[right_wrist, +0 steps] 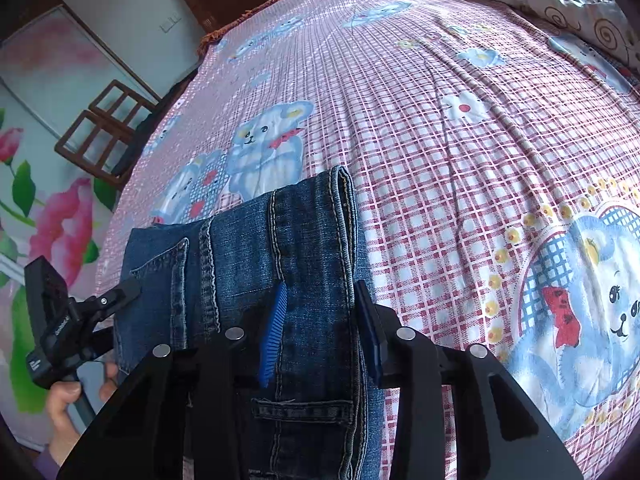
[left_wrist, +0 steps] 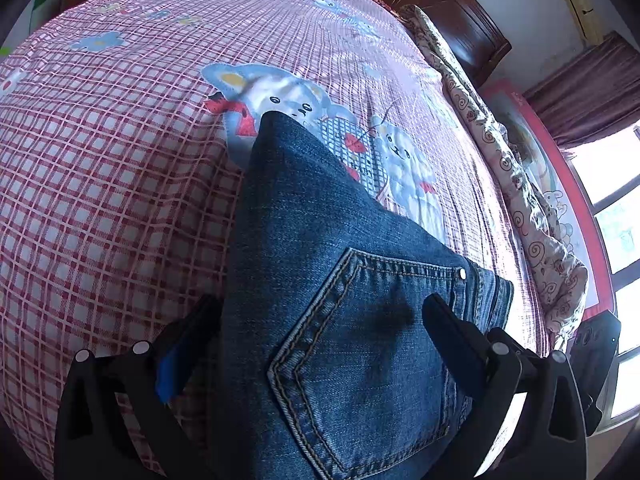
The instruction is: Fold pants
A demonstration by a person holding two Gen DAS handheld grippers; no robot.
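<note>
Blue denim pants (left_wrist: 328,264) lie folded on the pink plaid bedsheet (left_wrist: 120,184). In the left wrist view my left gripper (left_wrist: 320,320) is open, its two fingers standing wide on either side of the back-pocket end, just above the denim. In the right wrist view the pants (right_wrist: 240,264) show the waistband and a folded edge. My right gripper (right_wrist: 320,320) has its fingers on either side of the waistband strip, still spread apart. The left gripper also shows in the right wrist view (right_wrist: 100,304) at the pants' left edge.
A rolled floral quilt (left_wrist: 516,184) lies along the bed's far side by a dark wooden headboard (left_wrist: 460,12). A window (left_wrist: 616,216) is at the right. A wooden chair (right_wrist: 104,132) and a flowered wardrobe (right_wrist: 44,128) stand beside the bed.
</note>
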